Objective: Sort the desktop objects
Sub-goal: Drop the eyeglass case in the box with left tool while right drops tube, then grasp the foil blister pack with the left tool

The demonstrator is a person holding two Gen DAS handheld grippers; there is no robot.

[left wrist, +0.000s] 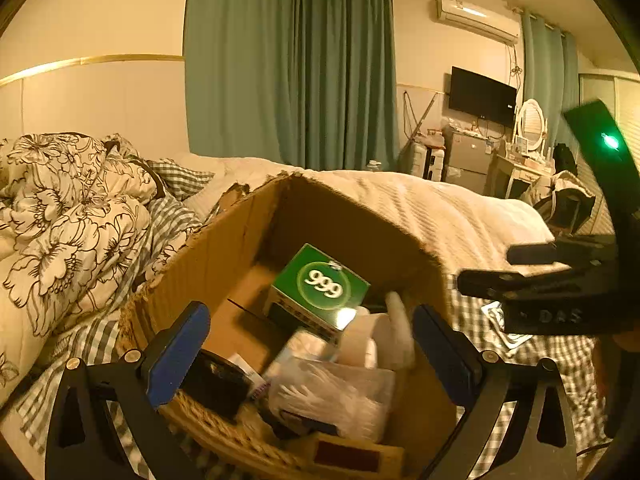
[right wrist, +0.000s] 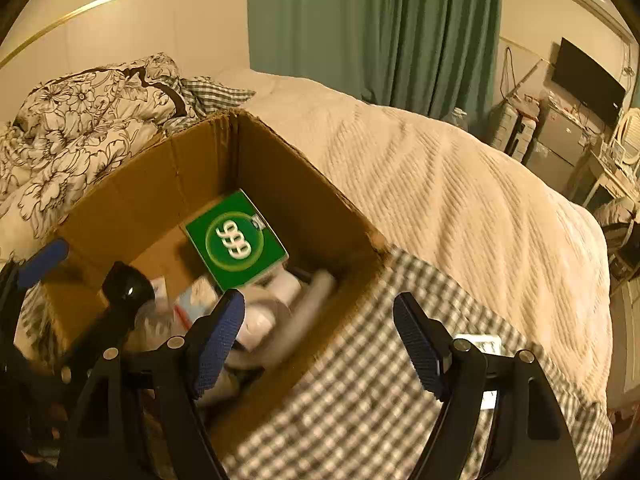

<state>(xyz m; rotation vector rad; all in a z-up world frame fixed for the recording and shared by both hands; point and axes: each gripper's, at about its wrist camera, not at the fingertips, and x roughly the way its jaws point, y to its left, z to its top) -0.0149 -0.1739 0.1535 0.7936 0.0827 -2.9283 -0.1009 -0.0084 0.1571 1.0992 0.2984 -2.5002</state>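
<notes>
Here, both grippers hang over the cardboard box [right wrist: 168,184] on the bed. Left gripper [left wrist: 312,344]: fingers wide apart, nothing between the pads. Right gripper [right wrist: 320,340]: fingers apart too, empty, above the box's near right edge and the checked cloth [right wrist: 360,392]. Green 999 carton [right wrist: 236,240] lies tilted toward the box's far corner, over white rolls [right wrist: 280,292] and a clear bag of swabs [left wrist: 332,396]. Judged light and stiff, glossy so maybe slippery; best pinched across its two narrow sides. Rolls soft, crushable. A blurred pale object [right wrist: 308,304] sits by the right wall, identity unclear
</notes>
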